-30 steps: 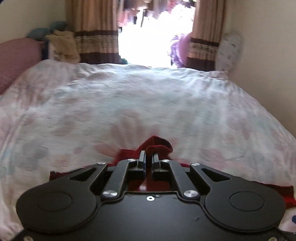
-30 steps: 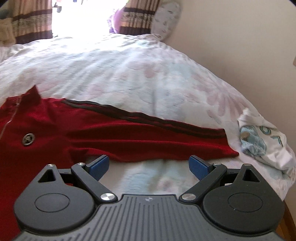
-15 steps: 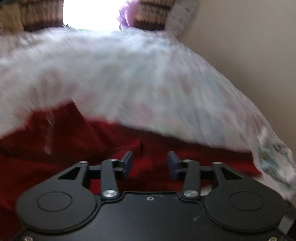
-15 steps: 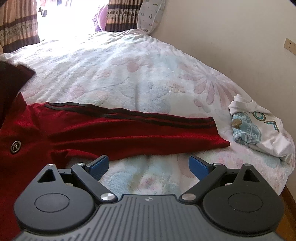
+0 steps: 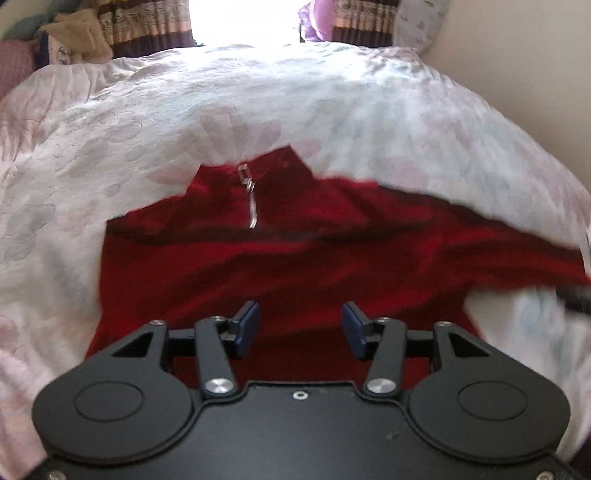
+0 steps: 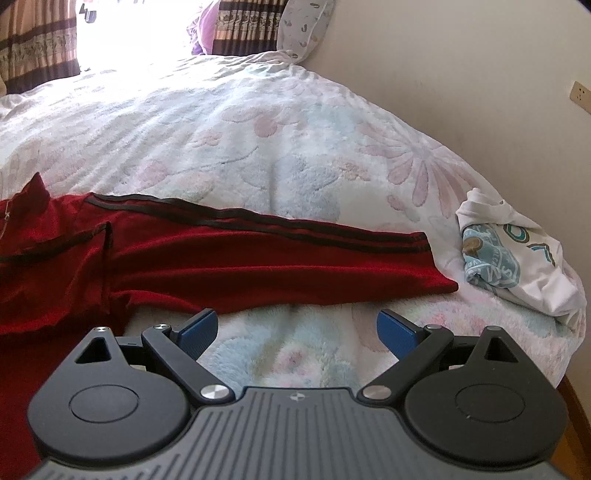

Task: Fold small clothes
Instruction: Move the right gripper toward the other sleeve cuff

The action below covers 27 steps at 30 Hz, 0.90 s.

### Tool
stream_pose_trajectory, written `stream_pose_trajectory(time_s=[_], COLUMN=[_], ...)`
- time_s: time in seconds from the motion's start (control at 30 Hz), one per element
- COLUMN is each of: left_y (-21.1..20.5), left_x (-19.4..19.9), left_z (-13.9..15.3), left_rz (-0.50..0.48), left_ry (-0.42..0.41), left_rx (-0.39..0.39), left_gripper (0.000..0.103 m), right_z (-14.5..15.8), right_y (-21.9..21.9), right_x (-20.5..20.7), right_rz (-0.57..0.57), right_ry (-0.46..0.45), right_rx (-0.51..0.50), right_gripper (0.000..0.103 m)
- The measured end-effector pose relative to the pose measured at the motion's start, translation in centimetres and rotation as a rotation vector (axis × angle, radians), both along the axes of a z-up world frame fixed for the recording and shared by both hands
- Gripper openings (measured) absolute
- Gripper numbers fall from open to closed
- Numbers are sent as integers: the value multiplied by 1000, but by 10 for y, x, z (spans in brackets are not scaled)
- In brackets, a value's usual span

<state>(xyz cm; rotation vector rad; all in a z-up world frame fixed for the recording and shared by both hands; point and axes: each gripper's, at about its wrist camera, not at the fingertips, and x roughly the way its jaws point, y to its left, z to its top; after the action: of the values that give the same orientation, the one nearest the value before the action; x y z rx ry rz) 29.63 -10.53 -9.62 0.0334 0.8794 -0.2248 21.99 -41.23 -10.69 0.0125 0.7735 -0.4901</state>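
A small red zip-neck top (image 5: pixel 280 258) with dark stripes lies face up on the flowered bedspread (image 5: pixel 258 99). Its left sleeve is folded across the chest, its collar points away from me. My left gripper (image 5: pixel 300 321) hovers over the top's lower body, its jaws opening, nothing between the blue pads. In the right wrist view the right sleeve (image 6: pixel 280 258) stretches out flat toward the right. My right gripper (image 6: pixel 297 326) stands wide open just in front of that sleeve, above bare bedspread (image 6: pixel 295 155).
A crumpled white printed garment (image 6: pixel 517 254) lies at the bed's right edge beside the wall (image 6: pixel 461 66). Curtains (image 5: pixel 147 26) and a bright window are at the far end, with pillows (image 5: pixel 18 62) and a heap of cloth at the far left.
The left gripper let go of the red sleeve cloth, opened, and dropped back toward the top's body. The left sleeve now lies folded across the chest. The right gripper stayed put and open.
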Motion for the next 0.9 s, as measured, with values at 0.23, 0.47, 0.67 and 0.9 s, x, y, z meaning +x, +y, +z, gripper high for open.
stream_pose_trajectory(time_s=[0.23,0.47,0.67,0.9], left_y=[55,103,130,129], left_x=[-53,-74,-87,-87], left_z=[-22,-22,-12,-12], left_rz=[61,112,188,198], left_ry=[58,94,71,71], left_rx=[19,42,33,48], left_gripper=[52,53,54,54], right_z=[-4,-4,5,-31], right_y=[13,19,-61,-196], right_x=[3,9,30,-11], right_rz=[17,107,-114,-427], right_ry=[23,24,-52,-305], right_rx=[-39,-136,-77,584], right_gripper=[103,103,103,95])
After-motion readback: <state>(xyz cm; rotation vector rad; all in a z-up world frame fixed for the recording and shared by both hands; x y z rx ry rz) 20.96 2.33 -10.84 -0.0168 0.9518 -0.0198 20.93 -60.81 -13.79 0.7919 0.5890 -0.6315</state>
